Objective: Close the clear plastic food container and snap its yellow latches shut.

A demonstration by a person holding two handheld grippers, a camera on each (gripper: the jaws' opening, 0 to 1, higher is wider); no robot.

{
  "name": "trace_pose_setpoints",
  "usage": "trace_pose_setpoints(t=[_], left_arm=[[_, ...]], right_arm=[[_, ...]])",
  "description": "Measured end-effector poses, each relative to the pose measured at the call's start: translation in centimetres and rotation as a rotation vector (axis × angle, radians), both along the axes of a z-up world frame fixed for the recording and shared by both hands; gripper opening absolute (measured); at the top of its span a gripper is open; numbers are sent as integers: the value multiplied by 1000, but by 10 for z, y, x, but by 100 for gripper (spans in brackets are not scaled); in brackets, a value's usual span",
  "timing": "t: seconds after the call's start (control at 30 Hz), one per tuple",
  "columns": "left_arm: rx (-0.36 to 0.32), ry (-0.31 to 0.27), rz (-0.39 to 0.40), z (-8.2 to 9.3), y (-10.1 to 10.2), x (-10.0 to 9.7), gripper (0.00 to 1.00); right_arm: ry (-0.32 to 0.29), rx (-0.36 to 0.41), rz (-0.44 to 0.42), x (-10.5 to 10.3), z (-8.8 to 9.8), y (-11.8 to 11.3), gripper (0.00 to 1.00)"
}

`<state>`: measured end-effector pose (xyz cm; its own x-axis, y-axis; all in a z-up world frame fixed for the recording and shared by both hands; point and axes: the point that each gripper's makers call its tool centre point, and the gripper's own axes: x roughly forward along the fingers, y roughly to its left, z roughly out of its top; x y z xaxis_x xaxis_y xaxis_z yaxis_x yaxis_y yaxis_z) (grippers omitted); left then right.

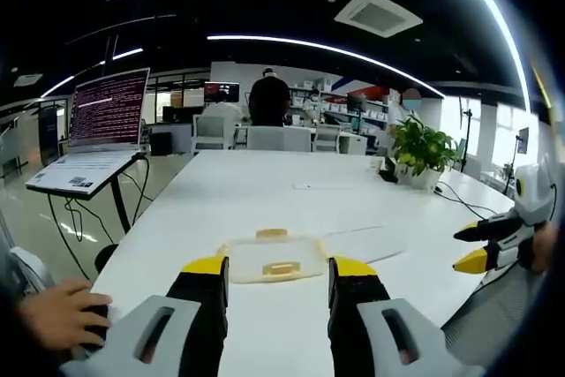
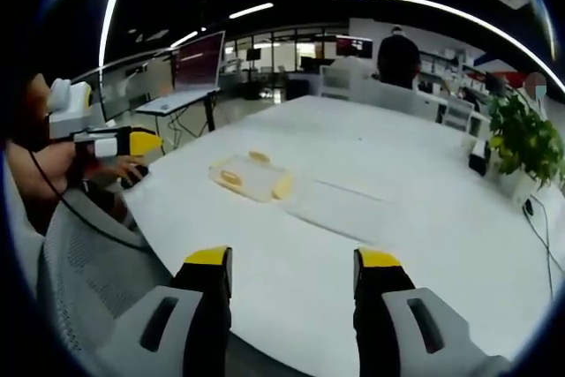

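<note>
Container: clear plastic food container (image 1: 269, 257) is lying flat on the white table (image 1: 265, 183), near the close edge, with its lid seeming to sit on top; whether it is pressed fully home I cannot tell.
Latches: yellow latches (image 1: 281, 267) are showing on the container's sides, one at the near side and one at the far side in the left gripper view; in the right gripper view three yellow tabs are showing around the container (image 2: 252, 177). Whether any is snapped down I cannot tell.
Left gripper: left gripper (image 1: 277, 276) is hovering just short of the container, its yellow-tipped jaws standing apart and holding nothing; it is also appearing at the left of the right gripper view (image 2: 132, 143).
Right gripper: right gripper (image 2: 294, 264) is hanging over the near table edge, well apart from the container, jaws apart and gripping nothing; it is also showing at the right of the left gripper view (image 1: 481, 246).
Hand: a hand (image 1: 55, 313) is resting at the near left.
Surroundings: a laptop (image 1: 97, 130) is standing on a stand to the left, a potted plant (image 1: 419, 152) is sitting on the table's far right, and a person (image 1: 268, 99) is standing at the far end of the room.
</note>
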<state>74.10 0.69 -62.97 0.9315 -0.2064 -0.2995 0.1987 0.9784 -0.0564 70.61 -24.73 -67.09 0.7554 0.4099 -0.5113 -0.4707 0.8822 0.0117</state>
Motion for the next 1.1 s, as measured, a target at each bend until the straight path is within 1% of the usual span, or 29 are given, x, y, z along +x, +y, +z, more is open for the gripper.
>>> trace_pose_setpoints(t=[1.1], left_arm=[[7, -1, 2, -1, -1, -1, 39]], right_arm=[[-1, 0, 3, -2, 0, -1, 52]])
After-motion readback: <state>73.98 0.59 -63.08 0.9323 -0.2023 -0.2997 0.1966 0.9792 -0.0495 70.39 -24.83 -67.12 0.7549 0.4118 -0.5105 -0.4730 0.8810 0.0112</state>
